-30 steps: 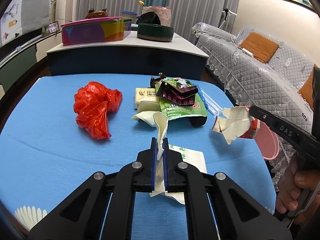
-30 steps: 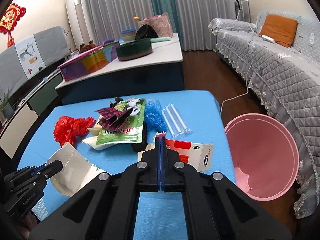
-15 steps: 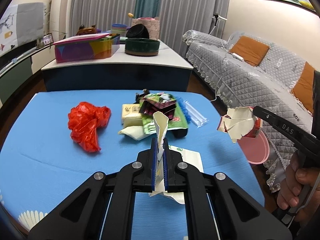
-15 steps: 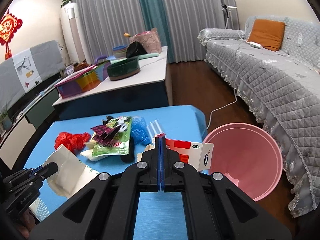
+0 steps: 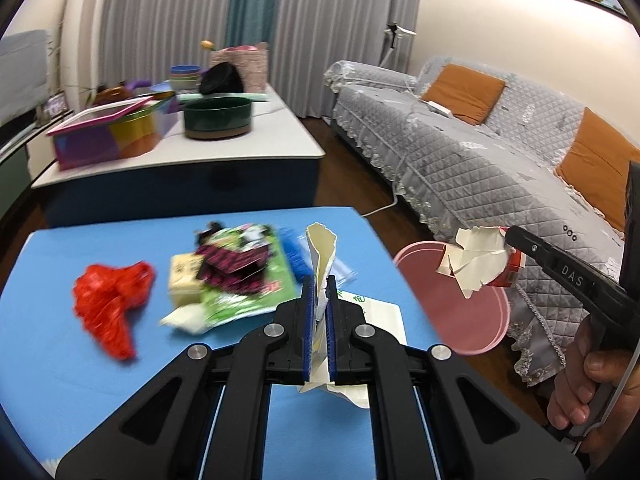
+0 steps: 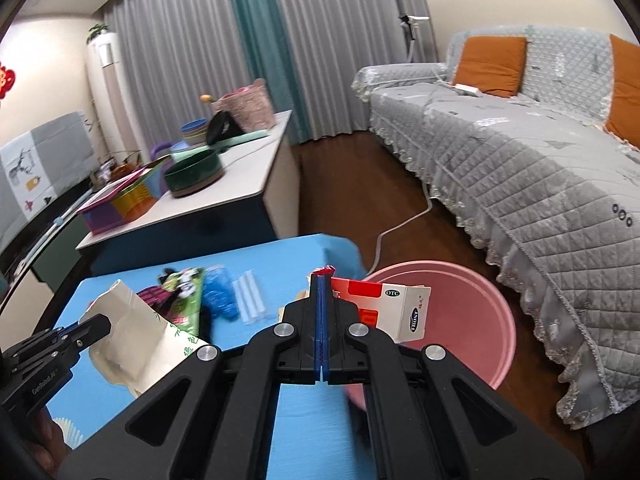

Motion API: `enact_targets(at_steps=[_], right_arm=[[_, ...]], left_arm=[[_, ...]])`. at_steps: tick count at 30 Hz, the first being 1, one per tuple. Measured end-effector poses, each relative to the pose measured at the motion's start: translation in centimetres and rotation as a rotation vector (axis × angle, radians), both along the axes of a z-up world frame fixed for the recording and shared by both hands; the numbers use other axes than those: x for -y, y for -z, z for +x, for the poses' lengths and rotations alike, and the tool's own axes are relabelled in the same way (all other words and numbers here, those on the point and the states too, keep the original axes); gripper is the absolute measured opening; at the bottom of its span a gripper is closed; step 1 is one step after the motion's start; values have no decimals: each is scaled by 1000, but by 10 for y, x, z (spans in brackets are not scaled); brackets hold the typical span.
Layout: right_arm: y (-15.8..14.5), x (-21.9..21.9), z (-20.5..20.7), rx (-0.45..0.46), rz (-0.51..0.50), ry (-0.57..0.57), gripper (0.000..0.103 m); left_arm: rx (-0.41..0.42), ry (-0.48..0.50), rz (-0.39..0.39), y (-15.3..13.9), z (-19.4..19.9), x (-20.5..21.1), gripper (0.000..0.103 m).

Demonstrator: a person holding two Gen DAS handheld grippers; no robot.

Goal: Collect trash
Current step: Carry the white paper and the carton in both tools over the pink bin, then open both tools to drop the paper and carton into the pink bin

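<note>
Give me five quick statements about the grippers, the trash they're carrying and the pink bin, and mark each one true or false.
1. The left gripper is shut on a torn white paper package. True.
2. The right gripper is open and holds nothing. False: it is shut on a red and white carton.
3. The pink bin stands on the blue table. False: it stands on the floor beside the table, by the grey sofa.
4. A red plastic bag lies on the table. True.
5. The carton is already lying in the bin. False: it hangs from the right gripper above the bin's rim.
</note>
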State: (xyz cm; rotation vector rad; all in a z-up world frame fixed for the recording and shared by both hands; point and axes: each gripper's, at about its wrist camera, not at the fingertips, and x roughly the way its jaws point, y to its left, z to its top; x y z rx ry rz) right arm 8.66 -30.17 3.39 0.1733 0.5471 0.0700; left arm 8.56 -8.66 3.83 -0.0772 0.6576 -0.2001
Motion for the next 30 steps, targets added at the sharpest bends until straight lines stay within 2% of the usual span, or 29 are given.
enact_targets(at_steps=[11,18,28,30], right_arm=[[7,64,25,-28,28,107,0],[12,75,32,-41,8,133,0],[20,89,40,-58,16,164,0],[21,90,42,-70,16,170,2]], left_arm=[[13,116,8,0,56,73,5],[-3,189,25,14,85,120,5],[-45,258,51,37,104,154,5],[-59,269,47,38,105,156,12]])
